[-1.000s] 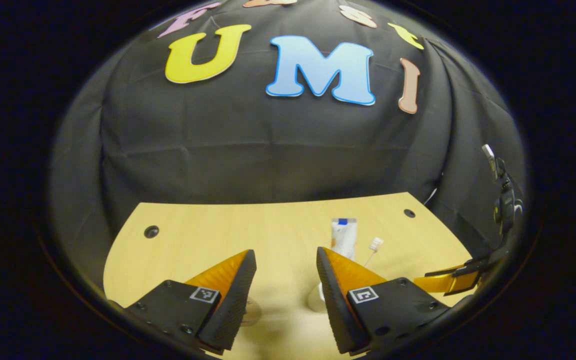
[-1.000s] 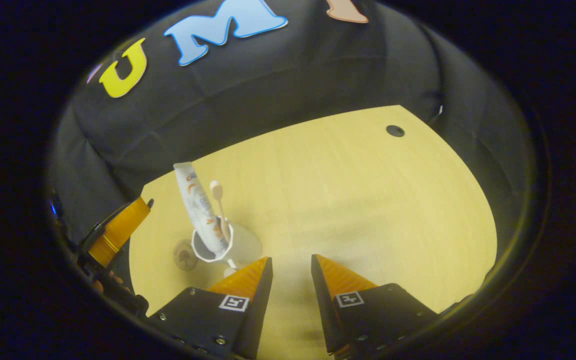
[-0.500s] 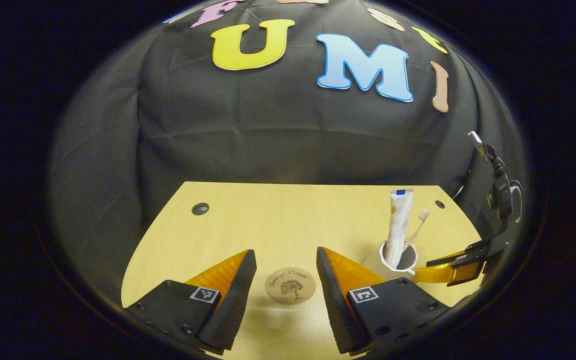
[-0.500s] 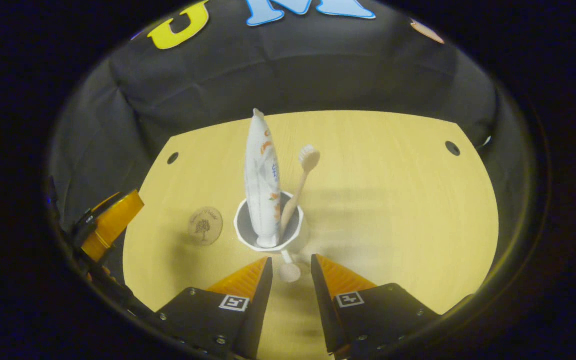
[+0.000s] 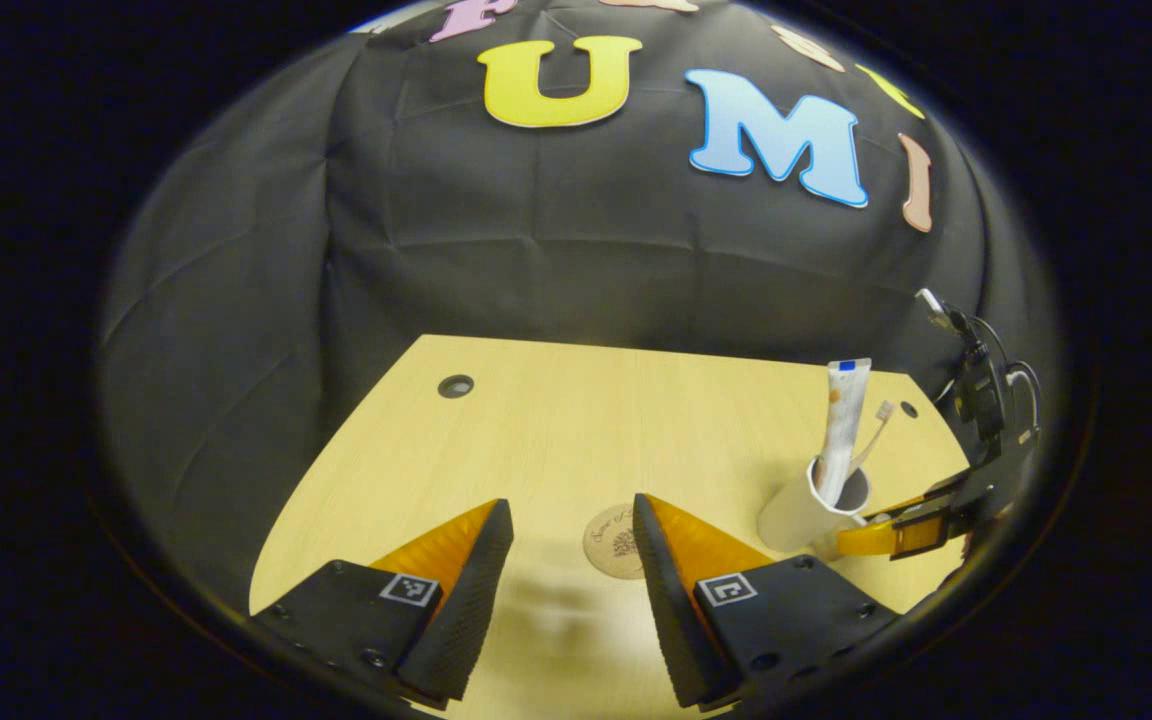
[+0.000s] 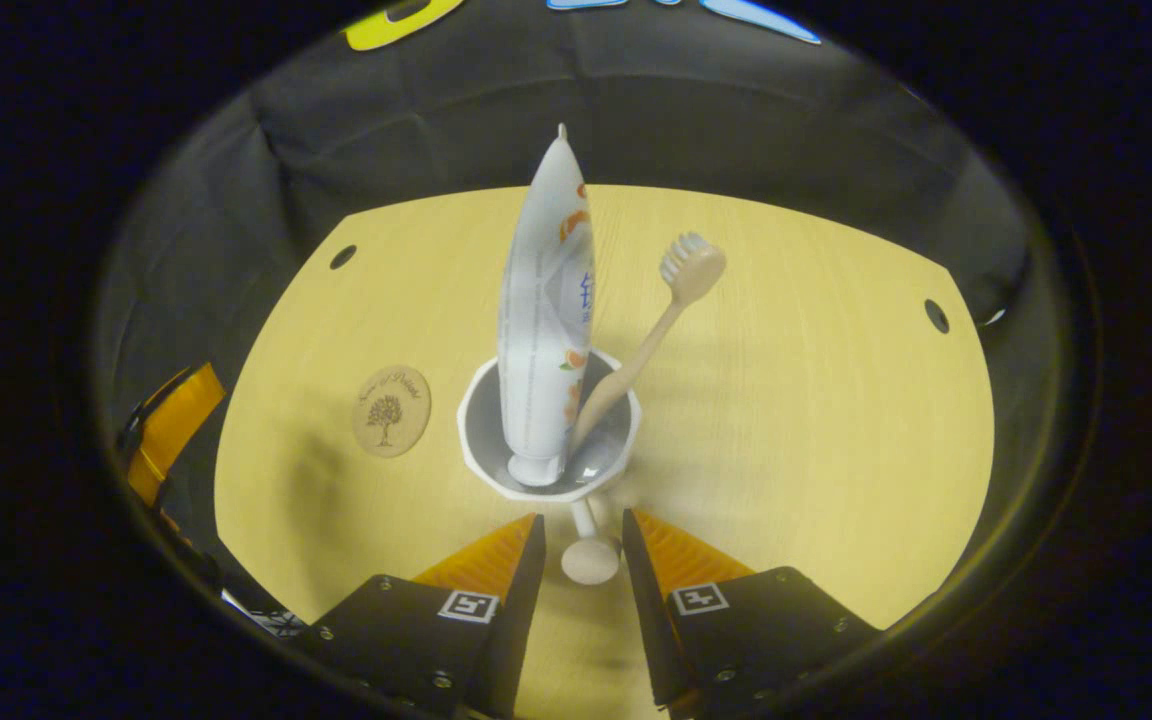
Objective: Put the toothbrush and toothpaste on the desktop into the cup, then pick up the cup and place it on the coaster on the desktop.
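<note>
With the toothpaste [image 6: 544, 300] and toothbrush [image 6: 658, 318] already standing in the cup [image 6: 548, 440] at frame centre, the right hand-held gripper [image 6: 582, 545] brackets its knobbed handle [image 6: 588, 558], jaws spread, apparently to carry it to the coaster [image 6: 391, 410] just left on the counter [image 6: 816, 420].

Bare desktop [image 6: 816, 420] right of cup [image 6: 548, 440], coaster [image 6: 391, 410] near its left
</note>
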A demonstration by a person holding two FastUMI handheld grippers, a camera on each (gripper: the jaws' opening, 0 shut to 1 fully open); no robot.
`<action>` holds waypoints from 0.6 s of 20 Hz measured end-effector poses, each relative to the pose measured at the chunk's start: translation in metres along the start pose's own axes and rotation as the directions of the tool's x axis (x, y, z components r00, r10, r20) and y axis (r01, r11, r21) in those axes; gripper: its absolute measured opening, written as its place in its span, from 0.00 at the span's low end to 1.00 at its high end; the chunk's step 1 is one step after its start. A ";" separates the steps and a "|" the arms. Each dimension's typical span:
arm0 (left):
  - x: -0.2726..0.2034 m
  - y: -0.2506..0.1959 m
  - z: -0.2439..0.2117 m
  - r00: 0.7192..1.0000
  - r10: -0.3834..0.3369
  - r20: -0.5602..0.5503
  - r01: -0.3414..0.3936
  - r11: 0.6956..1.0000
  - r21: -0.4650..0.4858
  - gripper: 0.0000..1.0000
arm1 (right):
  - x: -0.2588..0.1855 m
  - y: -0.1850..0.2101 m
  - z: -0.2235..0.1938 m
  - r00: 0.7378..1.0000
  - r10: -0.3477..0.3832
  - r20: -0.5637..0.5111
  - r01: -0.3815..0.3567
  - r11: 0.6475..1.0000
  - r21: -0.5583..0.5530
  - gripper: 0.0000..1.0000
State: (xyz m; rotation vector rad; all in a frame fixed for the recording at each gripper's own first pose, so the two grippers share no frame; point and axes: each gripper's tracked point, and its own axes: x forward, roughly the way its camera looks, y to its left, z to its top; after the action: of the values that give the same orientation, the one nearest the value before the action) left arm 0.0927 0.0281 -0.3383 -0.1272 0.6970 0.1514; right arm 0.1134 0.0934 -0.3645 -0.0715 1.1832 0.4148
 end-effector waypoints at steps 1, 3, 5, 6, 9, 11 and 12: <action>-0.001 0.001 -0.003 1.000 0.003 -0.007 -0.003 1.000 -0.004 0.79 | 0.003 -0.001 -0.001 1.000 -0.001 -0.011 0.000 1.000 -0.017 0.48; -0.004 0.005 -0.008 1.000 0.009 -0.011 -0.010 1.000 -0.016 0.79 | 0.009 0.000 0.000 1.000 -0.004 -0.027 0.003 0.999 -0.047 0.48; -0.006 0.010 -0.012 1.000 0.024 -0.018 -0.025 0.999 -0.029 0.79 | 0.011 0.001 -0.002 0.999 -0.009 -0.044 0.006 0.998 -0.068 0.48; -0.005 0.011 -0.015 0.999 0.030 -0.022 -0.031 0.999 -0.037 0.79 | 0.014 0.001 -0.002 0.999 -0.009 -0.049 0.005 0.997 -0.075 0.43; -0.007 0.016 -0.019 0.999 0.041 -0.031 -0.042 0.998 -0.054 0.79 | 0.016 -0.005 -0.001 0.998 -0.041 -0.041 0.037 0.995 -0.088 0.27; -0.008 0.018 -0.021 0.998 0.046 -0.034 -0.048 0.997 -0.062 0.79 | 0.019 -0.005 -0.002 0.998 -0.053 -0.028 0.050 0.994 -0.097 0.27; -0.006 0.020 -0.022 0.998 0.048 -0.035 -0.050 0.997 -0.063 0.79 | 0.020 -0.005 -0.001 0.998 -0.055 -0.023 0.052 0.993 -0.105 0.23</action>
State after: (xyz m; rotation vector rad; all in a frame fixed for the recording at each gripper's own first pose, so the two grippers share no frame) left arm 0.0702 0.0430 -0.3525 -0.1742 0.7293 0.2194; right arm 0.1201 0.0940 -0.3838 -0.1995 1.1816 0.4292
